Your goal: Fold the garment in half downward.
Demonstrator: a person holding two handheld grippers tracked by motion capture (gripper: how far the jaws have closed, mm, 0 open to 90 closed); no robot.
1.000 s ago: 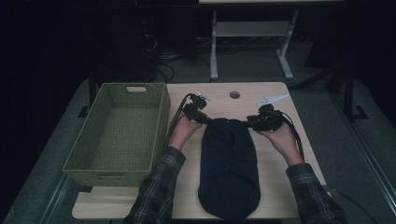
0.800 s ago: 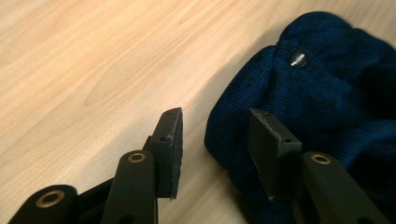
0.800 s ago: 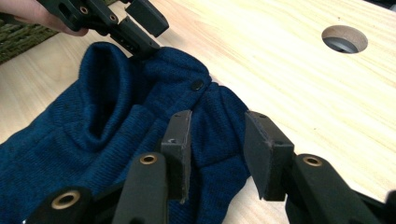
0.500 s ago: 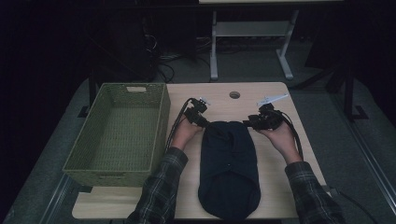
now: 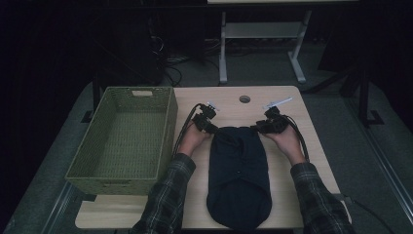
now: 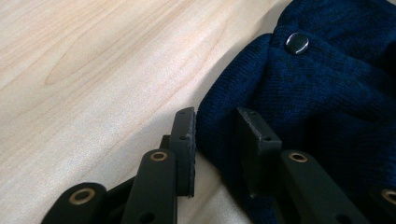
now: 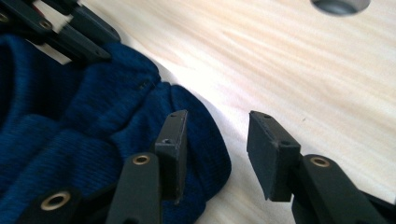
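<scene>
A dark blue knitted garment (image 5: 238,175) lies flat on the wooden table (image 5: 287,195), just right of the green woven basket (image 5: 122,139) (nothing lies inside it). The left gripper (image 6: 215,133) sits at the garment's far left corner; its jaws have just been closing, cloth edge between them, not yet pinched. The right gripper (image 7: 215,140) stands open at the far right corner, one jaw on the cloth.

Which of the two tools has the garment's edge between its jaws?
The left tool: the edge of the blue knit garment sits between its jaws. The right tool has bare table in its gap, with one jaw over the fabric.
</scene>
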